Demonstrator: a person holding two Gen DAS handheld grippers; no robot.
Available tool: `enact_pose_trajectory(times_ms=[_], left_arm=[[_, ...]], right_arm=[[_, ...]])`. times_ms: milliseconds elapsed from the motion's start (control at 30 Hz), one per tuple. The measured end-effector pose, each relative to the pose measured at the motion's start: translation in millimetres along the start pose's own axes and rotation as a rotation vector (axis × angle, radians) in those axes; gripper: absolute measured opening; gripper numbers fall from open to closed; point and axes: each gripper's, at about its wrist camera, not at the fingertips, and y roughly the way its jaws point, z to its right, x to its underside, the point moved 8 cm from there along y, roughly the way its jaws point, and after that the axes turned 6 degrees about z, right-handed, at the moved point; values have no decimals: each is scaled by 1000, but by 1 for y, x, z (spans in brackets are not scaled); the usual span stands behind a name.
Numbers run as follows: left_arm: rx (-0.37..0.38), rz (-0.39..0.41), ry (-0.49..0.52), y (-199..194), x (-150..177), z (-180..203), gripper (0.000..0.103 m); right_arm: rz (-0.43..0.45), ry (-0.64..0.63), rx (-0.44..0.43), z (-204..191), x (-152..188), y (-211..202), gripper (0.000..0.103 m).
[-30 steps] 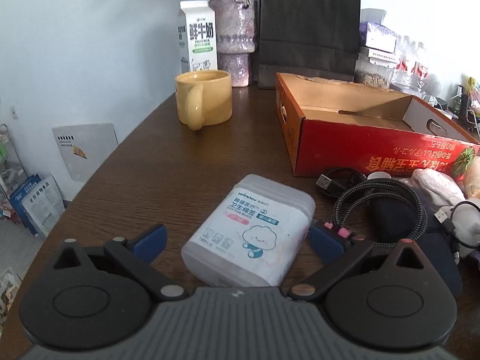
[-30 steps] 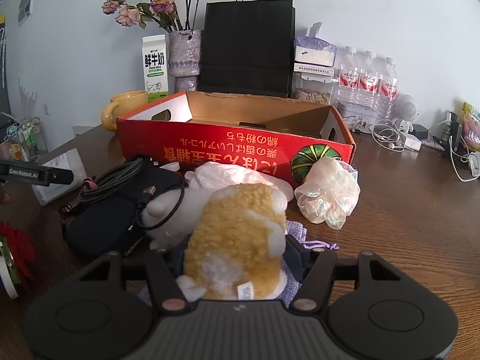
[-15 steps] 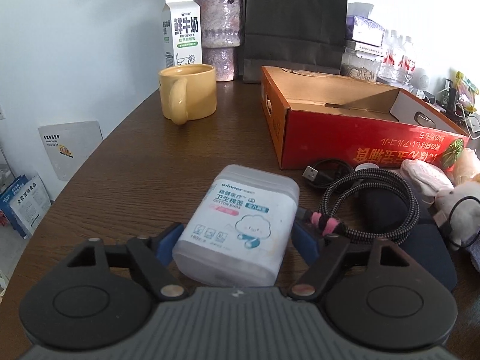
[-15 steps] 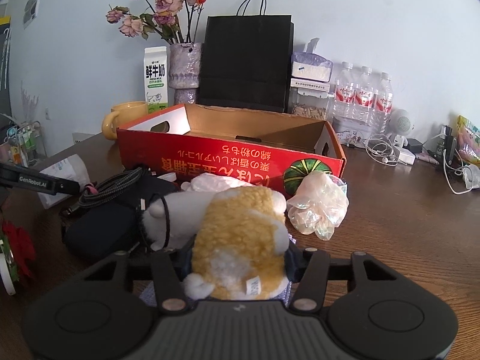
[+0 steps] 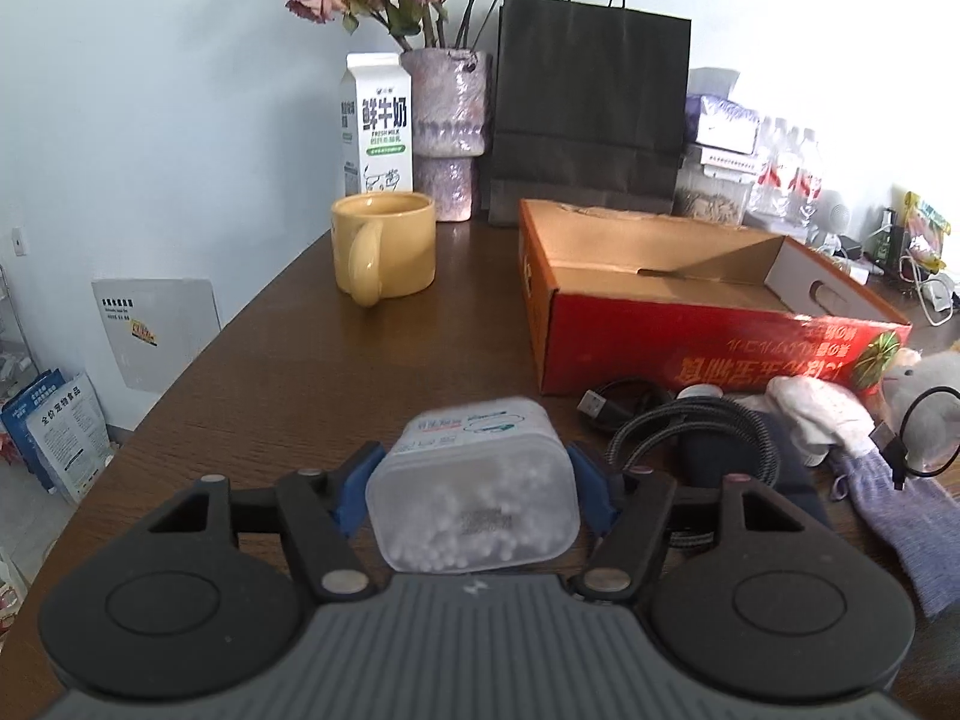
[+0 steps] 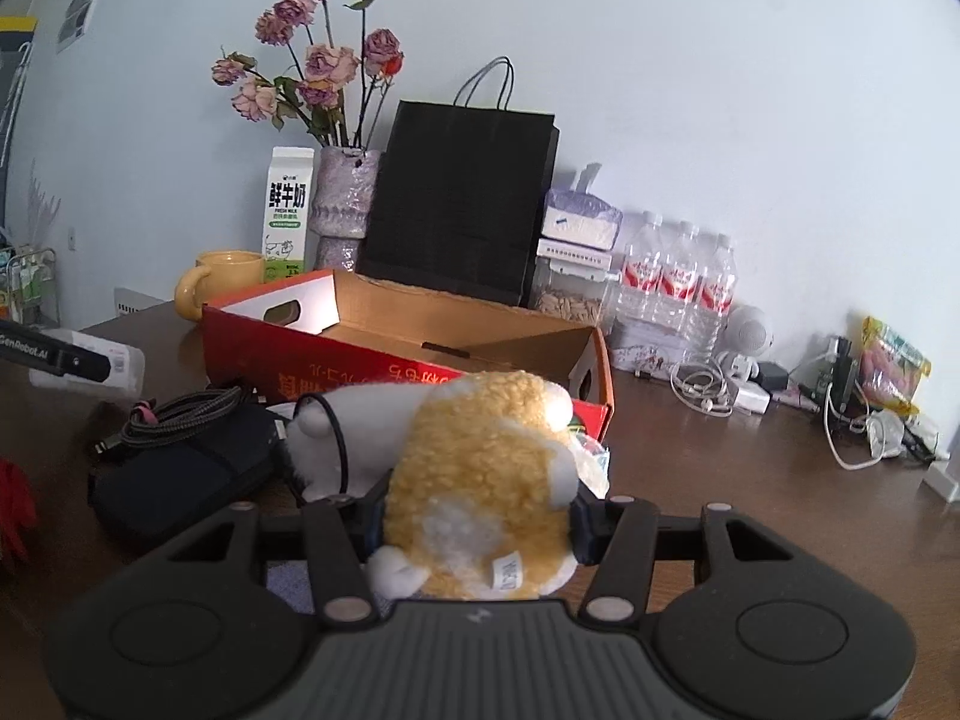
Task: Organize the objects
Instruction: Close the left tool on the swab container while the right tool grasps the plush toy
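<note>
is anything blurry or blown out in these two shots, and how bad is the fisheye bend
Left wrist: cotton swab box label motion-blurred, right corner blown white, table edge bowed. Right wrist: plush toy soft up close, wall evenly lit, dark corners.

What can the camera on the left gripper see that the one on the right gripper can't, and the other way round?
Only the left wrist view shows the left gripper, its jaws closing on a clear cotton swab box. Only the right wrist view shows the right gripper shut on a yellow plush toy, plus water bottles. Both show the red cardboard box, yellow mug and milk carton.
</note>
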Motion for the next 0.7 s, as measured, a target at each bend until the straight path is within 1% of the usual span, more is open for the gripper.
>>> enact_pose_trajectory(times_ms=[100,267,433,533,633,700], left_arm=[[-6,-3,4,-1,1,3,67],[-10,-24,4,-2,8,4,67],[-11,-69,0,1,18,3,67],[-16,-94,-9,4,24,1,67],[-16,-96,-12,5,25,0,67],[-17,-96,-13,5,25,0,67]], right_arm=[[24,-76,-19,-7,-5,-4,53],[36,-198,21,-15,-7,-3,53],[20,-260,46,-19,1,2,53],[14,-338,71,-23,10,6,52],[1,-390,83,-27,18,10,52],[-8,-393,88,-26,22,12,52]])
